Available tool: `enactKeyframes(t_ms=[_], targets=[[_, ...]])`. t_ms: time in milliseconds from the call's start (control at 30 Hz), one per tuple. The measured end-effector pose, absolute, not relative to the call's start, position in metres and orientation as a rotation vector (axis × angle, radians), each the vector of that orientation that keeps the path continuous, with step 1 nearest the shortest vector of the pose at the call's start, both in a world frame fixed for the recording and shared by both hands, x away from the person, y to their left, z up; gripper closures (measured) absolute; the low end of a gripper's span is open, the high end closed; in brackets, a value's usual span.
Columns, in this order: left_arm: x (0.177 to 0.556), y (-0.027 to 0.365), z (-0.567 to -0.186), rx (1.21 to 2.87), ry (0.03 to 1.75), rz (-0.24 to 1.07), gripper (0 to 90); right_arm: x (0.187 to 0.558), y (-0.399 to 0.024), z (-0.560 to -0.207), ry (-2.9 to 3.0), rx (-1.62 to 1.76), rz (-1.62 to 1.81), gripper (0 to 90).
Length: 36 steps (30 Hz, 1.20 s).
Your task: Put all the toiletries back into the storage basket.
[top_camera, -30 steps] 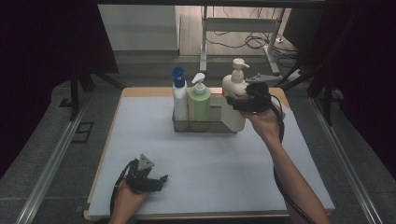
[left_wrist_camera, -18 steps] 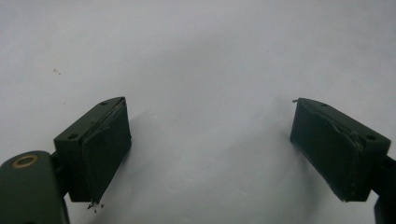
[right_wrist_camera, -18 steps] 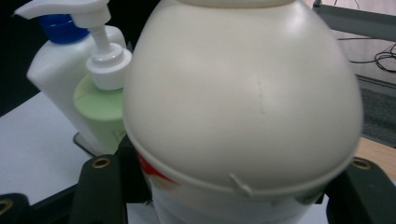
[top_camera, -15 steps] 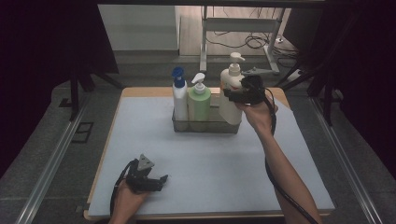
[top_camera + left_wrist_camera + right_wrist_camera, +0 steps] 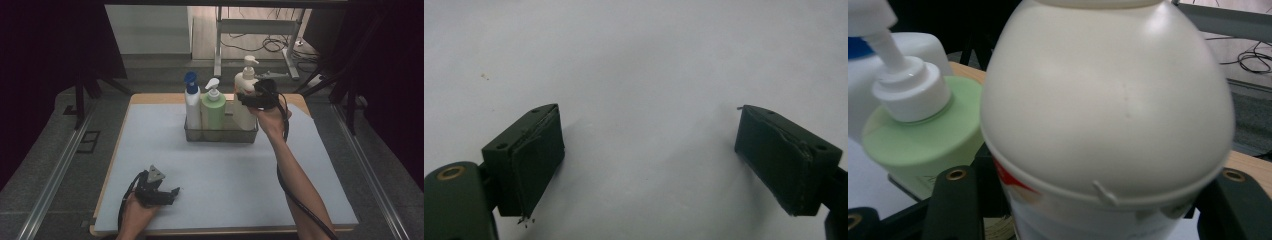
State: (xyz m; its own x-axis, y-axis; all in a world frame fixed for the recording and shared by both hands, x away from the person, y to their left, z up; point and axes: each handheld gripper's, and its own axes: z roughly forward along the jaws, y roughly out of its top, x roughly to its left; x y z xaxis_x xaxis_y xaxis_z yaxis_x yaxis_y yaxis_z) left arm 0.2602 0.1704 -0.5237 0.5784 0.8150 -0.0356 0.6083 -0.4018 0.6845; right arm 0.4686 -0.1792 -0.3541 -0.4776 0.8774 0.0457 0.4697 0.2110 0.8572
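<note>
1. A cream pump bottle [image 5: 245,100] is seen standing upright at the right end of a dark wire basket [image 5: 220,134], which sits on the far half of a pale blue mat [image 5: 225,175]. In the right gripper view the bottle's rounded shoulder [image 5: 1108,110] sits close to the camera, with a red patch of label just below the shoulder seam.
2. The bottle is gripped by the right gripper [image 5: 248,101]: its black jaws are set against both flanks of the bottle just below the shoulder, and the bottle is held between them from the right side of the basket.
3. The right gripper is carried by a hand [image 5: 272,120] whose forearm reaches in from the lower right, and a black cable is trailed back along that arm.
4. A green pump bottle [image 5: 213,107] is placed just beside the cream one in the middle of the basket, and a white bottle with a blue cap [image 5: 192,105] is placed at the left end.
5. The left gripper [image 5: 172,192] is rested low on the near left part of the mat, well apart from the basket. Its jaws are spread wide with nothing but bare mat between them.
</note>
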Motion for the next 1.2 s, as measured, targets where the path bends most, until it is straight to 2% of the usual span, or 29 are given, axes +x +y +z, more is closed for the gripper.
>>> enactKeyframes(t_ms=[1200], targets=[[0.260, 0.171, -0.524, 2.149, 1.125, 0.402, 12.1, 0.480, -0.177, -0.400, 2.042, 1.260, 1.143, 36.8]])
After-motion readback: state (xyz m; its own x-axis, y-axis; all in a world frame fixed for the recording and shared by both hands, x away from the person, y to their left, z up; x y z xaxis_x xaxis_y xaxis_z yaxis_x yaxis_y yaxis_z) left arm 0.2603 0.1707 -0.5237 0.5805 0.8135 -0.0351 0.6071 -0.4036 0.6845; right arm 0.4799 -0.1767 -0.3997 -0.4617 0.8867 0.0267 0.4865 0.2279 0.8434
